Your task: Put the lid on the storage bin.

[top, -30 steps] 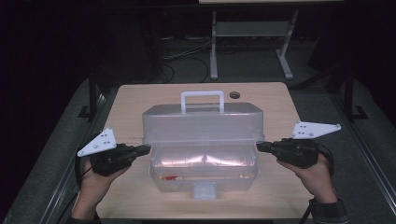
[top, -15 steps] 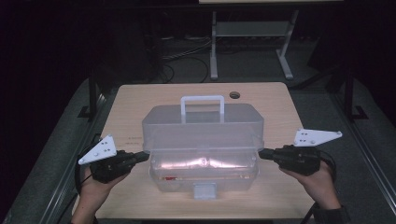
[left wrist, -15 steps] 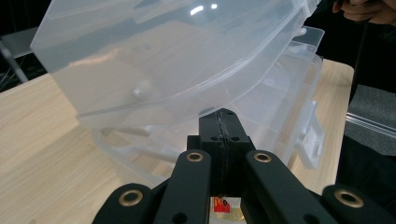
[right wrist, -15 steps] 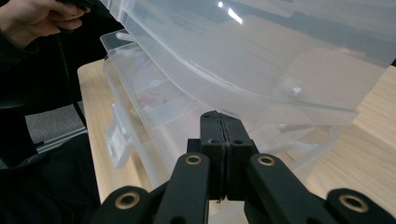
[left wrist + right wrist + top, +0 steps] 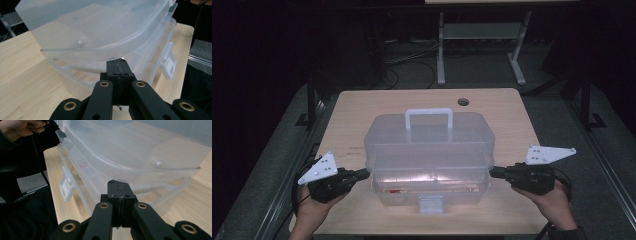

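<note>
The light wooden rectangular tabletop (image 5: pixel 362 115) has rounded corners and a small round cable hole (image 5: pixel 463 102) near its far edge, right of centre. A dark grey floor (image 5: pixel 272 165) surrounds the table on the left and right. Beyond the far edge stands a pale metal-legged stand (image 5: pixel 482 45), with black cables (image 5: pixel 407 62) lying on the floor to its left.
</note>
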`<action>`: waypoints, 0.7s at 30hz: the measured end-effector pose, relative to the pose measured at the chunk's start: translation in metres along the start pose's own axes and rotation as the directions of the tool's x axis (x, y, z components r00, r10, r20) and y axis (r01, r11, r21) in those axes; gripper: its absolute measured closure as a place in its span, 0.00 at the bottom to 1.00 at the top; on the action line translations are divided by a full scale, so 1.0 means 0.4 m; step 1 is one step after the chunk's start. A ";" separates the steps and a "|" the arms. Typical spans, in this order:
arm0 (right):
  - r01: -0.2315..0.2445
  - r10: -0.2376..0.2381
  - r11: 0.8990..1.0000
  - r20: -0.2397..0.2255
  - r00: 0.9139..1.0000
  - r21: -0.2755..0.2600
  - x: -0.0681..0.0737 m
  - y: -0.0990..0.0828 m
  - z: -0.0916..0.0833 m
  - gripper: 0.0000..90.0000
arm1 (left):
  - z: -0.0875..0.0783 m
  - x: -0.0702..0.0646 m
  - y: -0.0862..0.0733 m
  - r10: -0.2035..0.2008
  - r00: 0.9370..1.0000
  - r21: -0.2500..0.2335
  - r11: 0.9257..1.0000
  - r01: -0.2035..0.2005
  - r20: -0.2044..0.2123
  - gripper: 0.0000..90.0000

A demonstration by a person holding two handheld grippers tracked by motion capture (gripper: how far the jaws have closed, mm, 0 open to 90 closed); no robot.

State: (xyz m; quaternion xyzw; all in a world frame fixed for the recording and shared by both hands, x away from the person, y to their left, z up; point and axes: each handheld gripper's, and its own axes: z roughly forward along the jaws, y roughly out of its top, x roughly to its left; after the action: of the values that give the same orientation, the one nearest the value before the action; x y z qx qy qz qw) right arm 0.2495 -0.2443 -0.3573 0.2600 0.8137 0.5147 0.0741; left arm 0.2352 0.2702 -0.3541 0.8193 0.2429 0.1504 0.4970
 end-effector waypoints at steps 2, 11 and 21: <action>-0.004 0.004 1.000 -0.001 1.000 0.008 0.000 -0.006 0.002 0.99 | 0.002 -0.003 -0.006 -0.001 1.000 0.002 1.000 0.001 -0.003 1.00; -0.014 0.013 0.999 0.005 1.000 0.029 0.001 -0.029 0.002 1.00 | -0.002 -0.006 -0.030 -0.018 1.000 0.028 0.999 0.018 -0.013 1.00; -0.010 0.009 0.997 0.017 1.000 0.077 0.007 -0.054 0.014 1.00 | 0.004 -0.006 -0.054 -0.030 1.000 0.064 0.997 0.031 -0.006 1.00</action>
State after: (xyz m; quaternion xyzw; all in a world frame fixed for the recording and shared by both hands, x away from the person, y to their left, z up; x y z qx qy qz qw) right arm 0.2418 -0.2457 -0.3785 0.2707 0.8310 0.4811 0.0683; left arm 0.2286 0.2761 -0.3742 0.8307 0.2613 0.1370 0.4721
